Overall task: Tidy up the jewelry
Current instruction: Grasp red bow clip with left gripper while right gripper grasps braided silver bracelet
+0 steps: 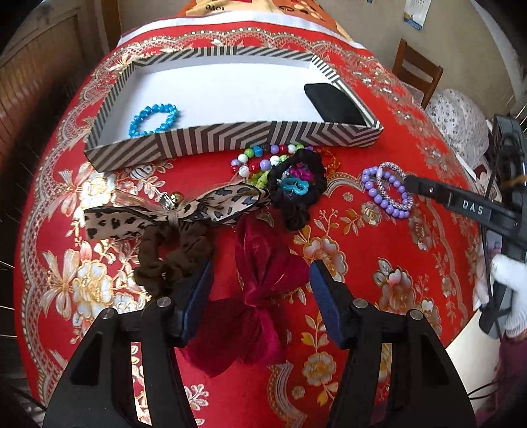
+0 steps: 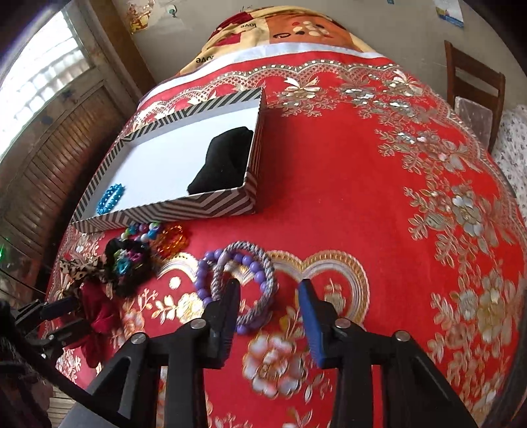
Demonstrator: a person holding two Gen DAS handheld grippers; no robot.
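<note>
A striped tray (image 1: 210,140) (image 2: 197,207) on the red cloth holds a blue bead bracelet (image 1: 153,120) (image 2: 111,198) and a black pouch (image 1: 334,103) (image 2: 224,161). In front of it lie colourful beads (image 1: 260,158), a black scrunchie (image 1: 298,187) (image 2: 130,263), a leopard bow (image 1: 178,210), a brown scrunchie (image 1: 171,256) and a dark red bow (image 1: 260,289). My left gripper (image 1: 260,273) is open around the red bow. My right gripper (image 2: 268,286) is open over a purple bead bracelet (image 2: 201,280) (image 1: 388,194) and a silver twisted bangle (image 2: 263,263).
An orange bead bracelet (image 2: 173,240) lies beside the tray. A wooden chair (image 2: 474,85) stands at the far right of the table. A patterned blanket (image 2: 296,29) lies past the cloth's far edge. A shuttered door (image 2: 49,164) is on the left.
</note>
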